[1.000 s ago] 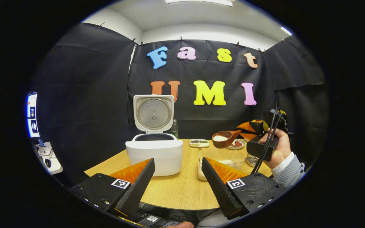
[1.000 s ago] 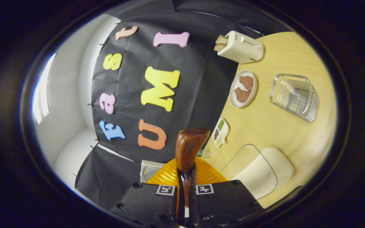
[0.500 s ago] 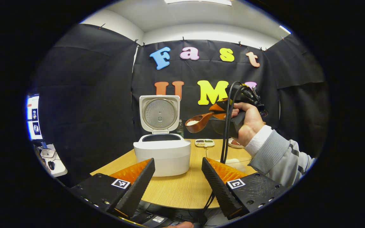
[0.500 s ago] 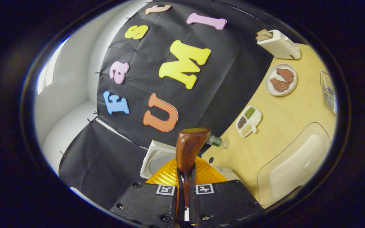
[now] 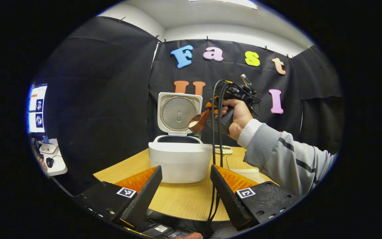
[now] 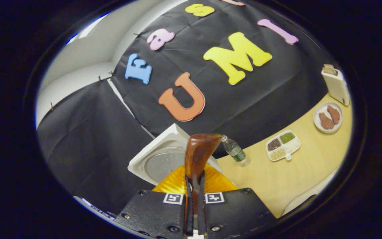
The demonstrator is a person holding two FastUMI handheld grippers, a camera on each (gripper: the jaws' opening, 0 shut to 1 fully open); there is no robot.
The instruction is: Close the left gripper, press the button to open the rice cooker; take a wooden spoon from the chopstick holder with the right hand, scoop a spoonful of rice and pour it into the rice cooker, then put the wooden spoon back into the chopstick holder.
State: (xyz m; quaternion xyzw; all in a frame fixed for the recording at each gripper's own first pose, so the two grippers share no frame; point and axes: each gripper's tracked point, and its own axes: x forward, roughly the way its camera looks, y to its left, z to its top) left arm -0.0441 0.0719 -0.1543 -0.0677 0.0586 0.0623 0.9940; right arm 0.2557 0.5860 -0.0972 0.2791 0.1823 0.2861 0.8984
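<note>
Since a second ago the wooden spoon (image 5: 199, 121) has been travelling leftward and upward from over the rice container toward the rice cooker (image 5: 180, 162), and it is now hanging above the right edge of the open pot, its bowl tipping down with white rice (image 5: 193, 124) showing inside. That is putting the task, by my reading, at the start of the pour: the lid (image 5: 178, 113) is standing upright, the scoop is done, and the emptying and the return to the chopstick holder are still waiting. The right tool (image 6: 194, 212) is clamping the spoon's handle between both fingers, nearly fully closed, with the bowl sticking out ahead. The left tool (image 5: 186, 196) is hovering low over the near edge of the bench (image 5: 184, 200), its fingers spread wide and gripping nothing. The left gripper view is giving the side-on picture: the cooker body, the raised lid, the hand (image 5: 239, 116) carrying the right tool, the grey striped sleeve (image 5: 284, 154) and the cables hanging from it. The right gripper view is looking along the spoon (image 6: 197, 154) instead, so the rice is hidden behind the back of the bowl; it is showing the lid's inner plate (image 6: 159, 164) just beyond the spoon, plus things farther along the bench: a water bottle (image 6: 234, 151), a divided dish of grains (image 6: 282, 145), a plate of meat (image 6: 328, 117) and a toaster (image 6: 336, 85).
</note>
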